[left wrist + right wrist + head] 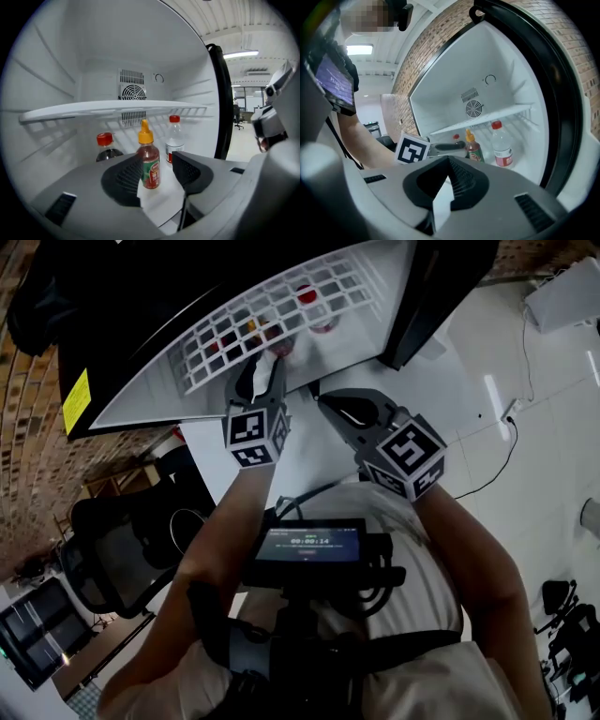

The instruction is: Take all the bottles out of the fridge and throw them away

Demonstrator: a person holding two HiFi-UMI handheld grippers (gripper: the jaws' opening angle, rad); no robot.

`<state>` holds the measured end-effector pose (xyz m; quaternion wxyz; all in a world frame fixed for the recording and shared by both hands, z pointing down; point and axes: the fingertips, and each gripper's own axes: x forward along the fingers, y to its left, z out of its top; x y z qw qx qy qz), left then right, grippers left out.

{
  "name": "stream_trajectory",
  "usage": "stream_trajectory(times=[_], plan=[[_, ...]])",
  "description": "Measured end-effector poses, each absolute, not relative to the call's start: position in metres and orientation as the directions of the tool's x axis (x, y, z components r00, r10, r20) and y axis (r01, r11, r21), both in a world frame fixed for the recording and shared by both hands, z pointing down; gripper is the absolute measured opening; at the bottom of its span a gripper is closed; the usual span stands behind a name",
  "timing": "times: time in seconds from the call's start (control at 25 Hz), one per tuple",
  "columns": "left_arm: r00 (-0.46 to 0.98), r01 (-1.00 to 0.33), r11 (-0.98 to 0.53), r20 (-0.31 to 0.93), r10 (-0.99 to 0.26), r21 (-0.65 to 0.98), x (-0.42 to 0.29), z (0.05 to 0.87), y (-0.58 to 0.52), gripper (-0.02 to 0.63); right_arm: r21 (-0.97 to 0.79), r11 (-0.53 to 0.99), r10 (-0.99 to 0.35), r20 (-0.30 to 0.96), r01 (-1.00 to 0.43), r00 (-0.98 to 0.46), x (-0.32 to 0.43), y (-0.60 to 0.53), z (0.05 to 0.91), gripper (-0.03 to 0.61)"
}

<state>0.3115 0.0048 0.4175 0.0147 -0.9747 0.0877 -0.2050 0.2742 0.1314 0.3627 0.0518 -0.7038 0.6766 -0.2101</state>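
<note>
Jaws of my left gripper (157,165) stand apart, empty, framing the yellow-capped red sauce bottle (148,157) mid-floor in the white fridge (93,61); I should centre its body before squeezing. Right gripper (449,174) is closed, empty.

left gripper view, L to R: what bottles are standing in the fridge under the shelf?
Left to right: dark bottle with red cap → sauce bottle with yellow cap → clear bottle with red cap.
</note>
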Motion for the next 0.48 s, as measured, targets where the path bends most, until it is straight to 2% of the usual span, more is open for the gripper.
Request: stream_trajectory(times=[0.36, 0.48], plan=[[0.894, -0.215, -0.971, 0.379, -0.237, -0.1, 0.344, 0.423, -0.01, 0.28, -0.376, -0.128, -0.964, 0.266, -0.918, 0.025, 0.29, 0.153, 0.383, 0.005], [0.891, -0.225, -0.967, 0.375, -0.255, -0.123, 0.348, 0.421, -0.018, 0.282, -0.379, -0.126, -0.963, 0.269, -0.917, 0.021, 0.287, 0.151, 0.383, 0.005]])
